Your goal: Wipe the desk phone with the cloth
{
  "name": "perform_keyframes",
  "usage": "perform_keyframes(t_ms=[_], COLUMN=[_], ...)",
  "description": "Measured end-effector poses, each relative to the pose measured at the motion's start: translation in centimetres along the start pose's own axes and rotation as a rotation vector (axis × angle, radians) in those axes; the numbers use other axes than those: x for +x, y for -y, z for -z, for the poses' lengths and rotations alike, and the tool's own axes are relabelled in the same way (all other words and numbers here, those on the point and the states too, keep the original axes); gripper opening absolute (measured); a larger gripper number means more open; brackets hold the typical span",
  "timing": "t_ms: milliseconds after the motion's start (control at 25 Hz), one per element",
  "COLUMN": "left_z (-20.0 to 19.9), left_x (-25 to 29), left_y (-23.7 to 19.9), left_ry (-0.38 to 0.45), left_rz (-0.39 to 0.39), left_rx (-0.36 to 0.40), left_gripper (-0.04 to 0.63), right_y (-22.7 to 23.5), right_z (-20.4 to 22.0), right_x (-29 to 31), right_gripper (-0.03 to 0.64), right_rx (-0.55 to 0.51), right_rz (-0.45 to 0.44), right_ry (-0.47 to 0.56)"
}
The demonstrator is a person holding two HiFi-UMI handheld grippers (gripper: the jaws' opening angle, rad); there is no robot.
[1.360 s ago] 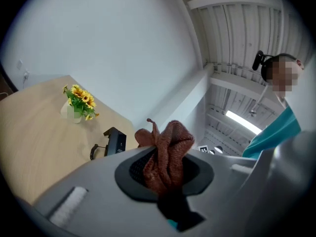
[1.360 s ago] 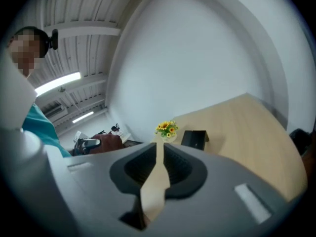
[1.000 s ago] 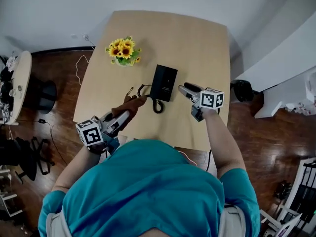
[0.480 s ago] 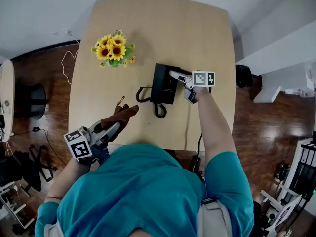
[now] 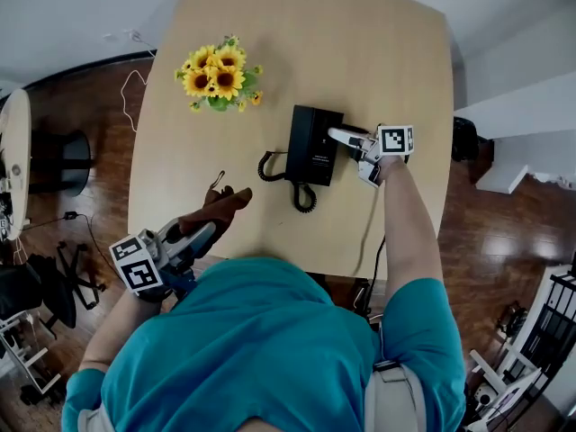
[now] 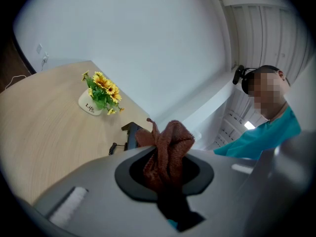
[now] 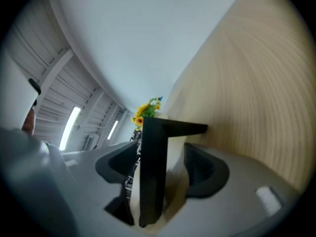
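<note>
We have the brown cloth (image 5: 220,208) pinched fast in the closed jaws of the left gripper (image 5: 205,231). A loose wad sticks out beyond the tips, over the near left part of the tabletop (image 5: 315,43) and clear of the phone. The desk phone (image 5: 313,144) lies flat near the middle of the tabletop. Its coiled cord (image 5: 302,196) curls off its near end.

The right gripper (image 5: 340,137) has come in from the right. Its jaws stand apart astride the phone's right edge and have just been closing a little. Its own view shows a gap beside one pad, so we judge that nothing is clamped yet.

We expect the cloth to be soft, light and limp, so only the bunched end past the tips will press usefully. The phone looks like stiff, smooth plastic, probably light enough to skid under a wipe. We cannot tell whether the handset sits loose, and the cord could snag the cloth. The right edge of the base seems the sensible hold, leaving the top face free.

The only container is a small white pot (image 6: 90,106), far and left of the phone. It holds a bunch of sunflowers (image 5: 216,75) and stands well apart from both grippers.
</note>
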State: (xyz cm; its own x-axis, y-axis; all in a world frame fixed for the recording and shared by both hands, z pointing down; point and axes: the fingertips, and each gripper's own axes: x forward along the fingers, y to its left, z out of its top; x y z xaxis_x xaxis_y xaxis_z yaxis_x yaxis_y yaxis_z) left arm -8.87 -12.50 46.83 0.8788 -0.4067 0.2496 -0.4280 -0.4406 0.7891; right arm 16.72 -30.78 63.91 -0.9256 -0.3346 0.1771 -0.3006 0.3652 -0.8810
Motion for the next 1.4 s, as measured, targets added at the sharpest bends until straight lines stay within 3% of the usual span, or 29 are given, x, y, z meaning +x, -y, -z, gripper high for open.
perform_keyframes(t_ms=[160,280,400,560,720,840,920,1160,1240,1320,1400], left_z=[0.1,0.3,0.3,-0.2,-2.2,-4.7,-6.2,-7.1,-5.7,-4.7,-4.2], left_x=[0.7,1.0,1.0,1.4,3.1,5.9,8.3,15.6,17.0,17.2,16.6], left_y=[-0.1,0.1,0.2,0.6,1.0,1.4,1.5,1.1,0.4,0.5,1.0], left_ry=[-0.014,-0.017,-0.011,-0.003,-0.01,-0.02,-0.034,-0.158,-0.211,-0.224,-0.218], left_rz=[0.001,0.0,-0.001,0.012,0.022,0.025,0.009,-0.143,-0.185,-0.19,-0.172], left_rx=[-0.002,-0.003,0.0,0.026,0.121,0.264,0.405,1.036,1.19,1.281,1.304], left_gripper=[0.069,0.069,0.069,0.069,0.069,0.069,0.069,0.069,0.069,0.069,0.069], right_y=[-1.1,-1.4,-1.9,-2.8,-4.9,-6.9,-8.3,-12.3,-13.7,-14.9,-15.6], right_z=[0.1,-0.1,-0.4,-1.1,-2.0,-2.4,-2.4,-2.5,-2.9,-3.6,-4.2], right_x=[2.0,2.8,3.0,1.7,0.6,0.6,0.8,3.1,3.2,2.9,2.1], right_gripper=[0.286,0.167,0.163,0.161,0.16,0.16,0.16,0.16,0.16,0.16,0.161], right_rx=[0.041,0.067,0.092,0.103,0.154,0.196,0.228,0.288,0.301,0.3,0.295], right_rz=[-0.109,-0.133,-0.128,-0.081,-0.057,-0.058,-0.068,-0.083,-0.118,-0.15,-0.169], right_ry=[0.011,0.013,0.05,0.184,0.339,0.447,0.52,0.627,0.654,0.673,0.685])
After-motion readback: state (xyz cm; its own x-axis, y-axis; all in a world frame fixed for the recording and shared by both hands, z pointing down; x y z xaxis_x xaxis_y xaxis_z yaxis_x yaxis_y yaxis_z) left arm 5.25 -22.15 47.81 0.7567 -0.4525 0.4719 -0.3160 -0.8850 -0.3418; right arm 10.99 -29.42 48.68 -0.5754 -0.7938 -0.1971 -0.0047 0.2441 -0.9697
